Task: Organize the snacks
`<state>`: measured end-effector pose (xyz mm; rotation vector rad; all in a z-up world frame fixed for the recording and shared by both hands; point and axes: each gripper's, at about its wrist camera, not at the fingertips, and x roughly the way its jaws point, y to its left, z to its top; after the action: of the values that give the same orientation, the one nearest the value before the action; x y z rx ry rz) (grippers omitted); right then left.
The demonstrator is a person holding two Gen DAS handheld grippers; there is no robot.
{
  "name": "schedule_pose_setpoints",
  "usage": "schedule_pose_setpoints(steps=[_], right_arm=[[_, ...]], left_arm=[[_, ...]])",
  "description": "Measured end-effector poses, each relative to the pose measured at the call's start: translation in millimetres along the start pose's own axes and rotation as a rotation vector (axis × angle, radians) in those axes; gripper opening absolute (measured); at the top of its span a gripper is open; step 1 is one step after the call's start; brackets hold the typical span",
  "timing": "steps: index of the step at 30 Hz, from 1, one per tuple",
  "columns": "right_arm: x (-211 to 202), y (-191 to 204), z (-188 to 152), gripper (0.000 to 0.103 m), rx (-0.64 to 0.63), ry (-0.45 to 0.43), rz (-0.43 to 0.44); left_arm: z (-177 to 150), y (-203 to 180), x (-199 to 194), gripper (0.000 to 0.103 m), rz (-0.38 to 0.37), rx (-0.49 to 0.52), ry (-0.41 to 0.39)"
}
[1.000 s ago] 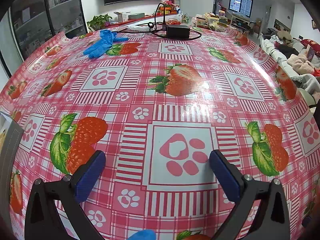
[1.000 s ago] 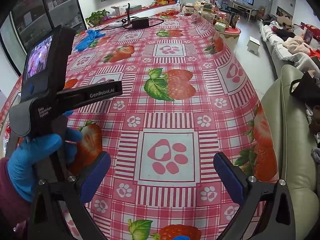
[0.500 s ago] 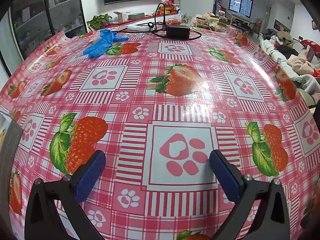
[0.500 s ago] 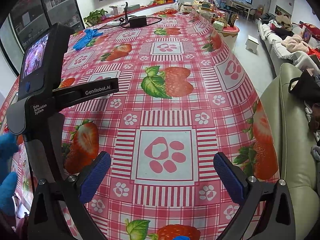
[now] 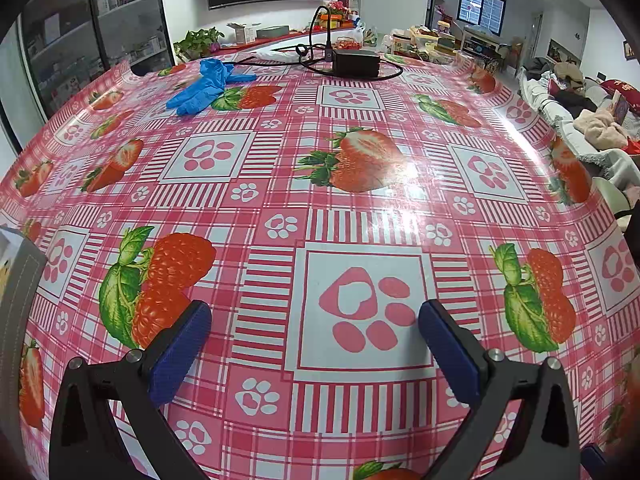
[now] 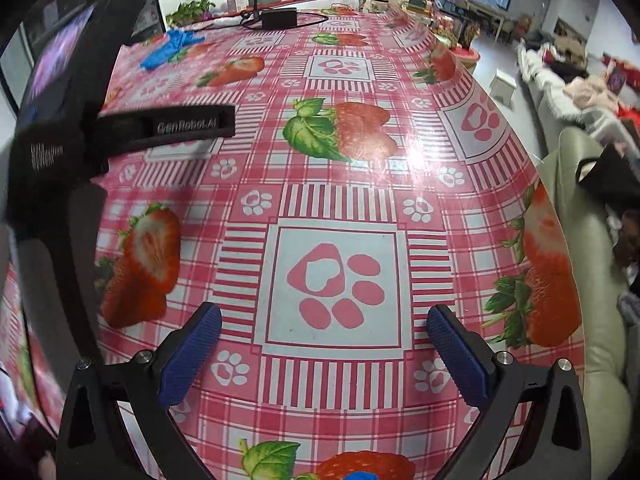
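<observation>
Snacks are nowhere to be made out near either tool, so the relation the coming move turns on cannot be fixed from these views. The left tool [image 5: 314, 328] hangs over the surface [image 5: 360, 216] with its blue pads spread wide and nothing between them, only a paw-print square of the strawberry cloth below. The right tool [image 6: 324, 330] is likewise spread apart and empty over a similar paw-print square. In the right wrist view the body of the left tool, a black handheld unit with a lit screen, stands just to the left of the right tool.

The only candidate for a container is a grey fabric edge [image 5: 18, 280] at the far left rim of the left wrist view, left of the left tool; a pale, yellowish patch shows beside it, but whether it is a bin, and what it holds, cannot be told. If that is where the snacks go or lie, the left tool is probably the nearer one, and it would have to swing leftward to face it.

Far beyond the left tool, on the back part of the surface, lie blue gloves [image 5: 204, 86] and a black power adapter [image 5: 356, 63] with its cable. Packets and boxes crowd a further table past the adapter, too small to name. A pale sofa [image 6: 580, 240] stands right of the right tool, off the surface's edge.
</observation>
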<state>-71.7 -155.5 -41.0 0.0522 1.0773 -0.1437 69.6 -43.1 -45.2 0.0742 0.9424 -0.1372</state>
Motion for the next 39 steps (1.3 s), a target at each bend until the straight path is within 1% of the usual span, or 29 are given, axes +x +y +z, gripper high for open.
schedule_pose_setpoints(steps=[20,39], right_arm=[[0.3,1.3,-0.5,0.103,0.031,-0.042,-0.009],[-1.1,1.8,-4.5,0.103,0.026,-0.083,-0.005]], left_arm=[[0.4,0.1,0.0,0.103,0.000,0.000,0.000],[0.2,0.3,0.0,0.103,-0.002,0.000,0.000]])
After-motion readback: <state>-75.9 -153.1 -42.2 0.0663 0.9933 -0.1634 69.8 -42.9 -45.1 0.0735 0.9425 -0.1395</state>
